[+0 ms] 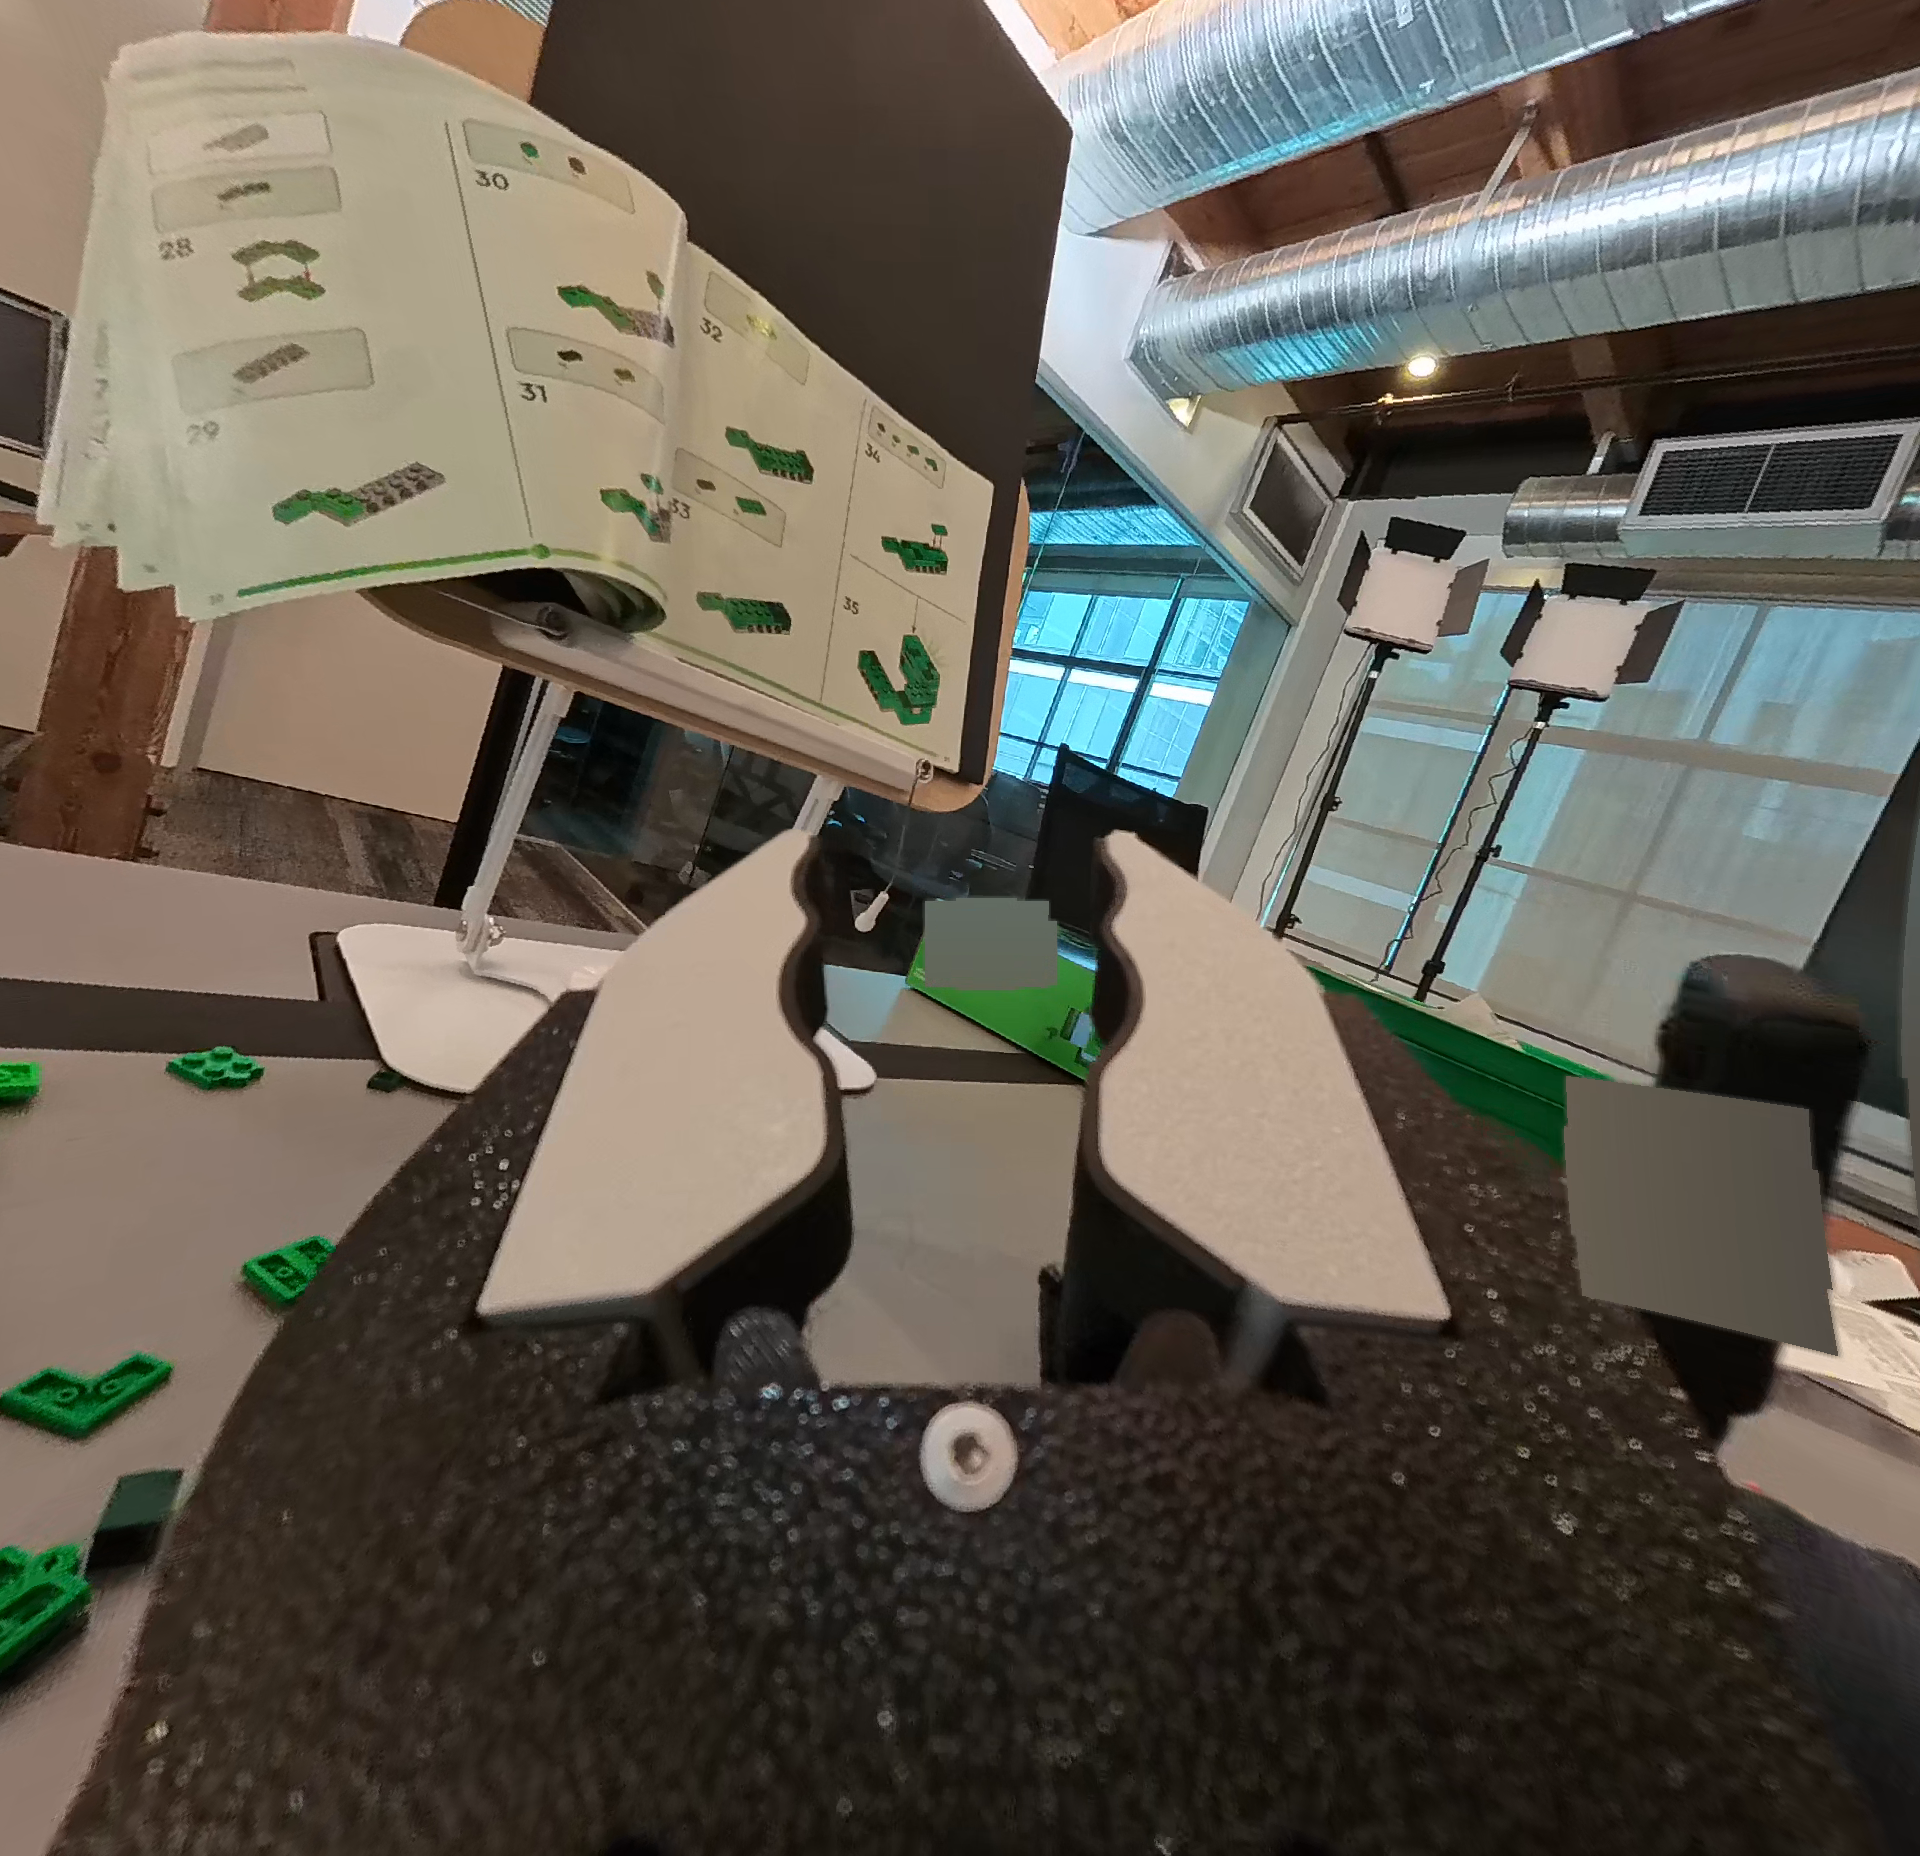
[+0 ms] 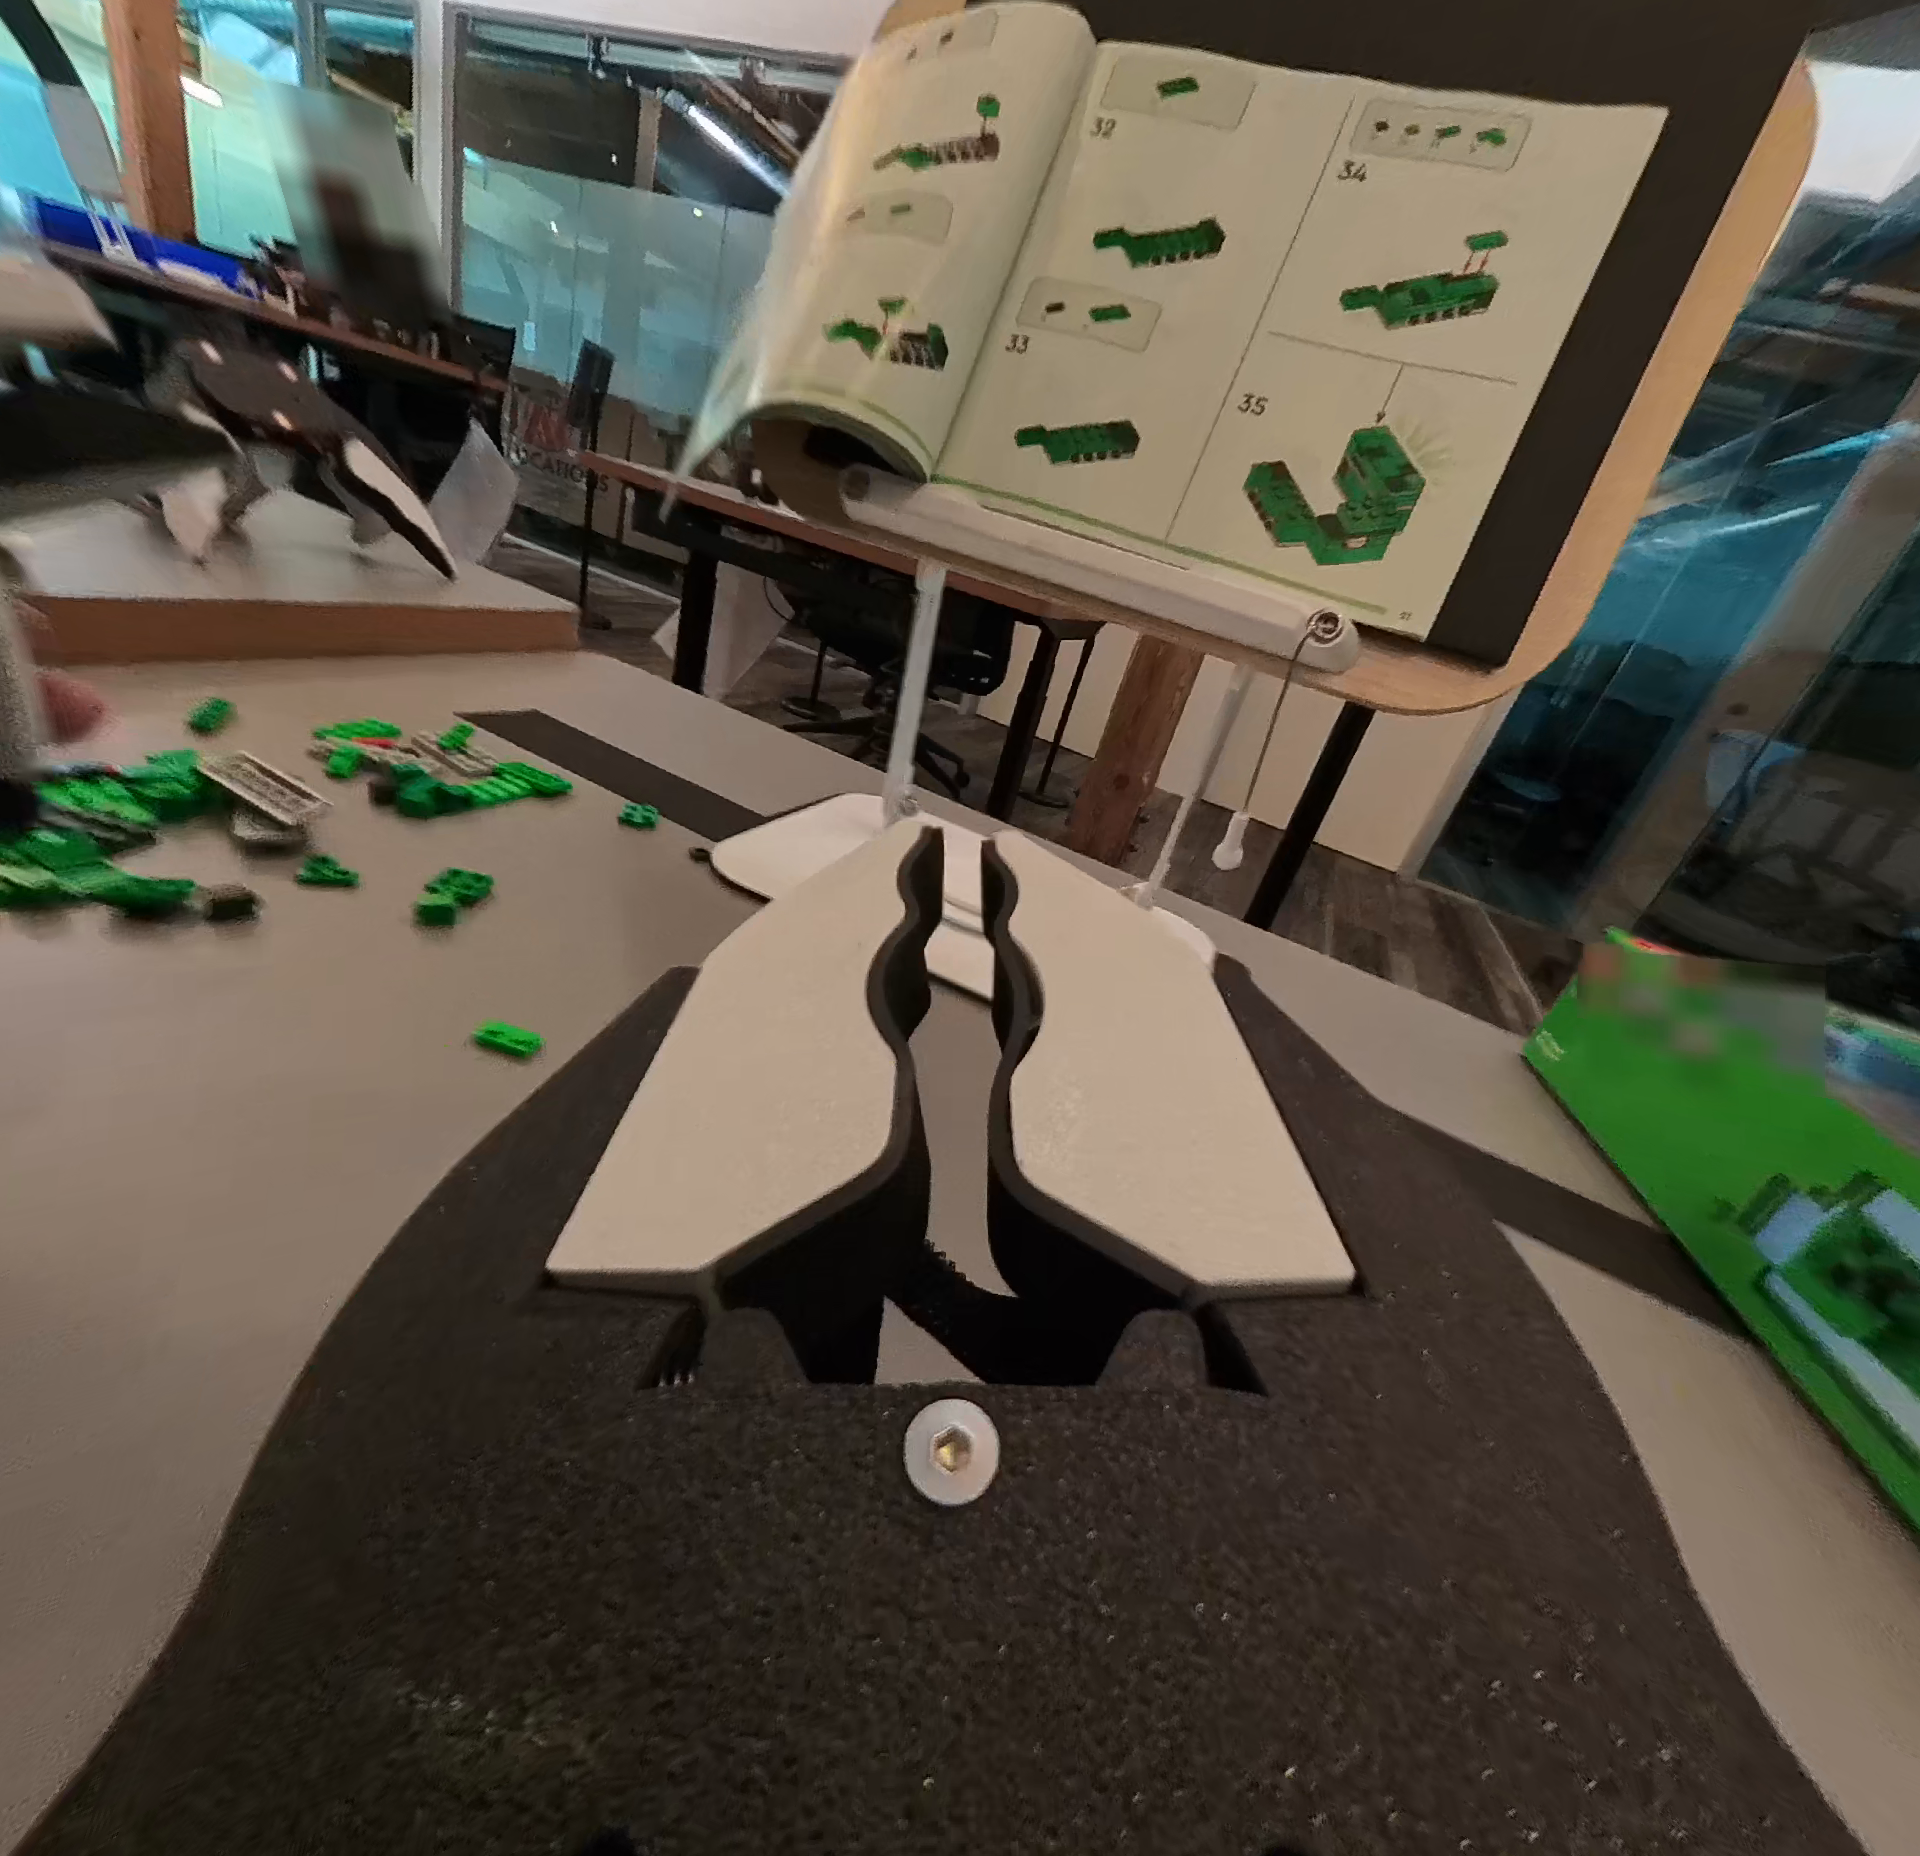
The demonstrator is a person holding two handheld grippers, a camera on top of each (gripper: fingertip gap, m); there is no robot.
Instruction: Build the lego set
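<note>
My left gripper (image 1: 956,871) is open and empty, raised above the grey table (image 1: 125,1183) and pointing at the open instruction booklet (image 1: 468,352) on its stand. Loose green bricks (image 1: 83,1391) lie to its left. My right gripper (image 2: 961,845) is shut to a thin gap with nothing in it, low over the table (image 2: 260,1131). The booklet (image 2: 1195,300) stands ahead of it. A pile of green and grey bricks (image 2: 104,840) lies at far left. The left gripper also shows in the right wrist view (image 2: 312,456), blurred, above that pile.
The stand's white base (image 2: 800,840) sits just beyond the right fingertips. A green set box (image 2: 1745,1183) lies at the table's right edge; it also shows in the left wrist view (image 1: 997,1006). A single green brick (image 2: 507,1037) lies left of the right gripper. Light stands (image 1: 1392,767) are behind. The left gripper's tips are roughly 15 centimeters from the right gripper's.
</note>
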